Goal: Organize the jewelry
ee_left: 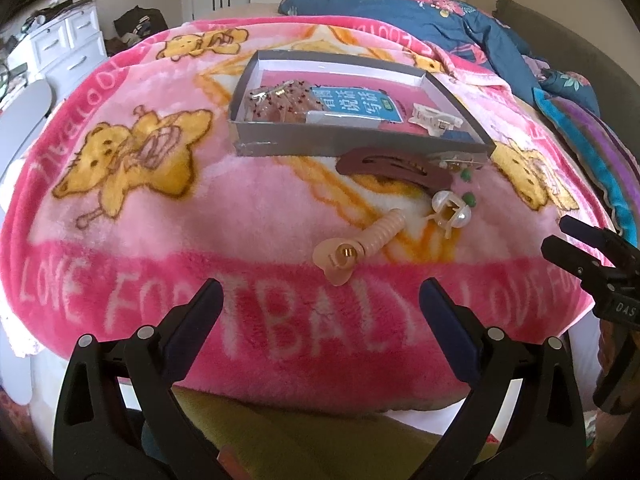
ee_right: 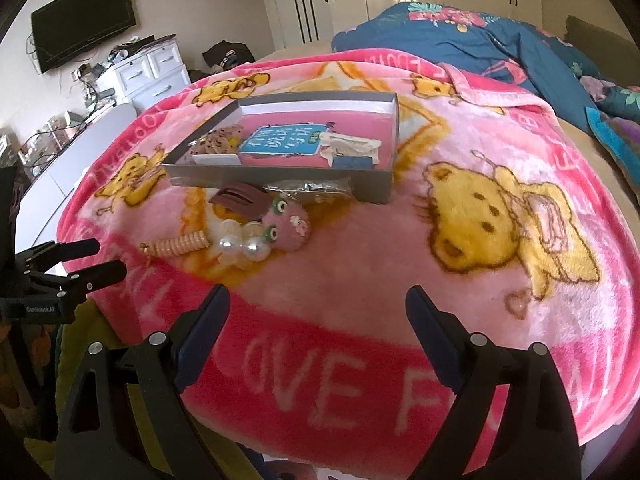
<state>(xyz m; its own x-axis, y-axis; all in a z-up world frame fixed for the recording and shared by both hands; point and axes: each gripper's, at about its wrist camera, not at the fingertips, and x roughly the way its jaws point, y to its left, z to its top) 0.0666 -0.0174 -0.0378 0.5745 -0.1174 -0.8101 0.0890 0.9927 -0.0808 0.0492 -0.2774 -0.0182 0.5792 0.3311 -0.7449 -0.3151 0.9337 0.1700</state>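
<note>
Both the left claw (ee_left: 320, 300) and the right claw (ee_right: 318, 306) hang with fingers spread apart and empty over the near edge of the bed's pink blanket (ee_left: 160, 220). Just beyond them lie a peach coil hair tie (ee_left: 376, 234), a pearl claw clip (ee_left: 450, 210) and a brown snap clip (ee_left: 394, 166). The brown clip touches the near wall of a grey box (ee_left: 360, 146), which already holds a white claw clip (ee_left: 434, 118).

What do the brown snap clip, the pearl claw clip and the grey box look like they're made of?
Flat brown snap hair clip: matte, even colour, probably painted metal or plastic. Pearl-studded claw clip: clear plastic frame with glossy faux-pearl beads, judging by the highlights. Shallow grey box: thin straight walls, dull finish, likely cardboard.
</note>
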